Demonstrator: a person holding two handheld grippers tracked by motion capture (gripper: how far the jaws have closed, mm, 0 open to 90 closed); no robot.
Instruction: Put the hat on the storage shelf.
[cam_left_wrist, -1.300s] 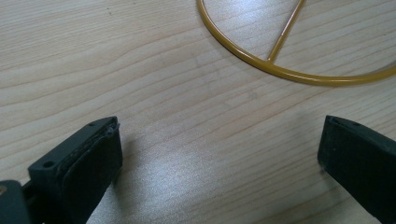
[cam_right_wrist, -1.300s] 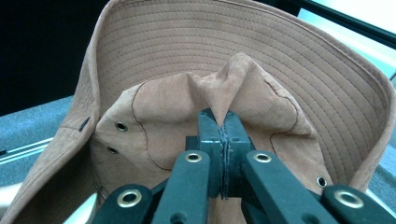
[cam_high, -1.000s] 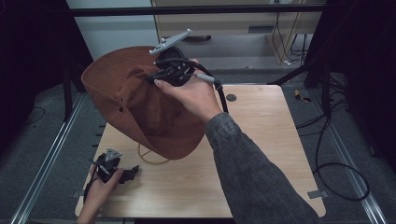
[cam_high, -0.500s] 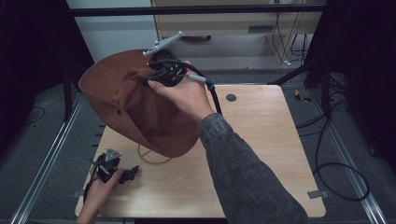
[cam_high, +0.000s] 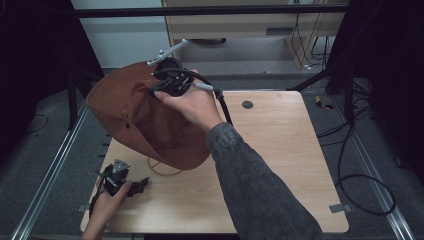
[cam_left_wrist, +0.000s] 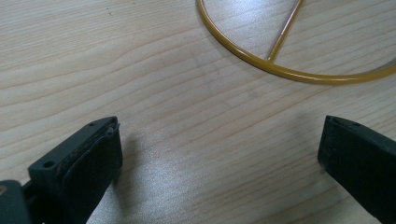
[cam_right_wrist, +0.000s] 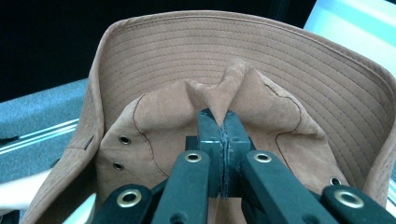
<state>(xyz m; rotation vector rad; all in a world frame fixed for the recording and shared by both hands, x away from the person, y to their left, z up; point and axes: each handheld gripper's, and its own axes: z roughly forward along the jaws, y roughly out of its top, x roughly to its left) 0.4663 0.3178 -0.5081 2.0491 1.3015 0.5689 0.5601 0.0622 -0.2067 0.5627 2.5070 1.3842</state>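
Visibly brown stitched-brim hat (cam_right_wrist: 243, 70), crown pinched.

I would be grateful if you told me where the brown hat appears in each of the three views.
High view: the brown hat hangs left of centre, above the table, pinched by the right gripper.
Right gripper view: the hat spreads across the upper frame, its crown fabric between the shut jaws.
Left gripper view: open jaws over bare wood and the yellow ring.
Shared landmark: that ring beneath the hat.
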